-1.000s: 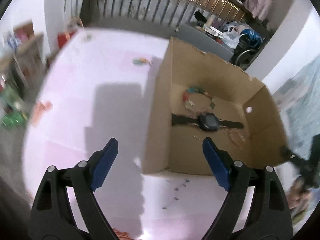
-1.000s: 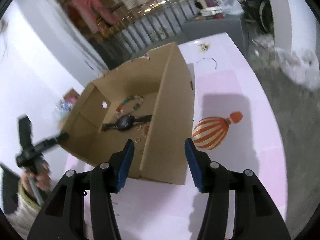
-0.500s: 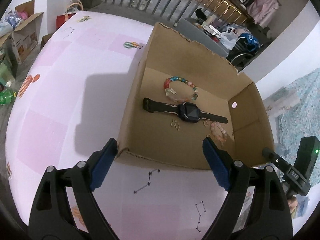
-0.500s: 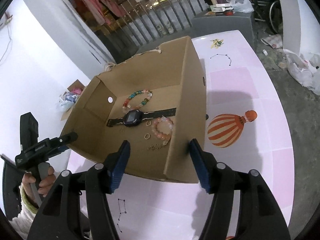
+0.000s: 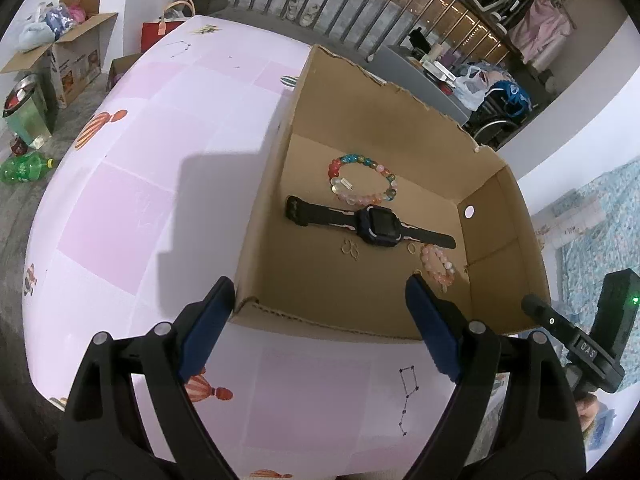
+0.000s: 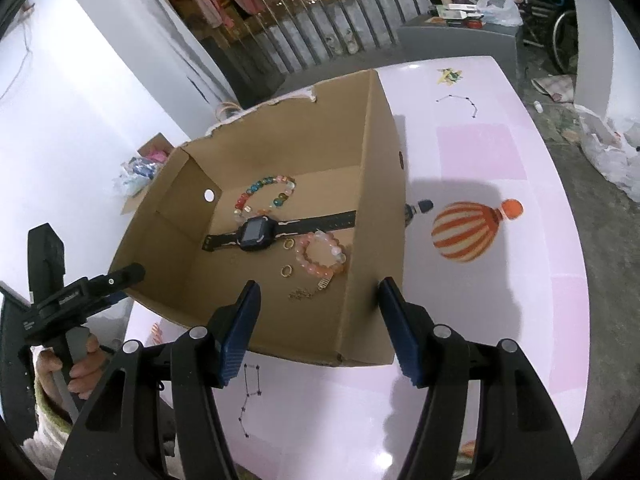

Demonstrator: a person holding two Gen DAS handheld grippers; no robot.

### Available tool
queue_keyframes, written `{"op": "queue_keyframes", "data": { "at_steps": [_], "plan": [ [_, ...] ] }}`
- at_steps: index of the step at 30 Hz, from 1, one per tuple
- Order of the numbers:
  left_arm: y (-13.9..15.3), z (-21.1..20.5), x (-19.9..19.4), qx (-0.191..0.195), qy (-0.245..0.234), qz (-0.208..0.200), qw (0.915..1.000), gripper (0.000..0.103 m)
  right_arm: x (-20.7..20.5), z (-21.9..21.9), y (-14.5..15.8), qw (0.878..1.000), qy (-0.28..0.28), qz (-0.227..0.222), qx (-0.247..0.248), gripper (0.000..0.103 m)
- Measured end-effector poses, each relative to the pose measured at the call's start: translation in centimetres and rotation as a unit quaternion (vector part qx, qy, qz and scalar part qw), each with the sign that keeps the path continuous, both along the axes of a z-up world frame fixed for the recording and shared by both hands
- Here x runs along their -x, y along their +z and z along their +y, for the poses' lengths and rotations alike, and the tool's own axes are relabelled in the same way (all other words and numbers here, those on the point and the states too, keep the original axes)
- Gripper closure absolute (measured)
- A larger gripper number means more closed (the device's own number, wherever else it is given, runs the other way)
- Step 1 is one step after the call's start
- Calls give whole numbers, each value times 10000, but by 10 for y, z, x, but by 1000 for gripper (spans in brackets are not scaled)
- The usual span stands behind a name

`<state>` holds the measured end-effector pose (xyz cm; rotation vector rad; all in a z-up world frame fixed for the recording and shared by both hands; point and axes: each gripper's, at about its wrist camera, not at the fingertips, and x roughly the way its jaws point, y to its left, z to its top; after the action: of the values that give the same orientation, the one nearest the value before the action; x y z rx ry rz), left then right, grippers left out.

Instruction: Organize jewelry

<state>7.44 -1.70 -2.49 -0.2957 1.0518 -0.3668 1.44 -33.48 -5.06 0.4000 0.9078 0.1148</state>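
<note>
left wrist view: the left gripper [image 5: 316,314] hangs over the near edge of the pink surface [image 5: 132,200] with its jaws wide apart and nothing between them, facing the near wall of the cardboard box [image 5: 320,322]; the jewelry lies on the box floor: a multicolour bead bracelet [image 5: 362,179] toward the far wall, a black watch [image 5: 370,222] stretched across the middle, a pink bead bracelet [image 5: 438,266] toward the right wall just beside the strap end, and small pale rings [image 5: 350,249] near the watch; part of the other hand-held tool shows at the lower right; right wrist view: the right gripper [image 6: 320,330] also has its jaws spread and empty, poised over the near right corner of the box, whose right wall [image 6: 376,216] stands between its fingers; here the pink bracelet [image 6: 320,254] lies close to that wall, with gold rings [image 6: 287,258] and a small chain [image 6: 308,290] nearer the near wall; nothing is grasped yet, so the sorting seems not yet begun; the likely trouble is the tall walls: a finger coming down steeply for the pink bracelet could catch the cardboard rim and shove or tip the light box, scattering the rings; the rings and chain lie flat and thin, so the pads may slide over them; beads may roll out of a loose pinch; both tools reaching in at once could collide.
</note>
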Motion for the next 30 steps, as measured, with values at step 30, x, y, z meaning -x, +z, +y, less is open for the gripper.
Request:
{"op": "queue_keyframes", "data": {
  "at_steps": [30],
  "plan": [
    [40, -1, 91, -1583, 340, -1421, 9765, 8, 124, 60, 57, 9605, -1454, -1115, 2094, 6]
  ]
}}
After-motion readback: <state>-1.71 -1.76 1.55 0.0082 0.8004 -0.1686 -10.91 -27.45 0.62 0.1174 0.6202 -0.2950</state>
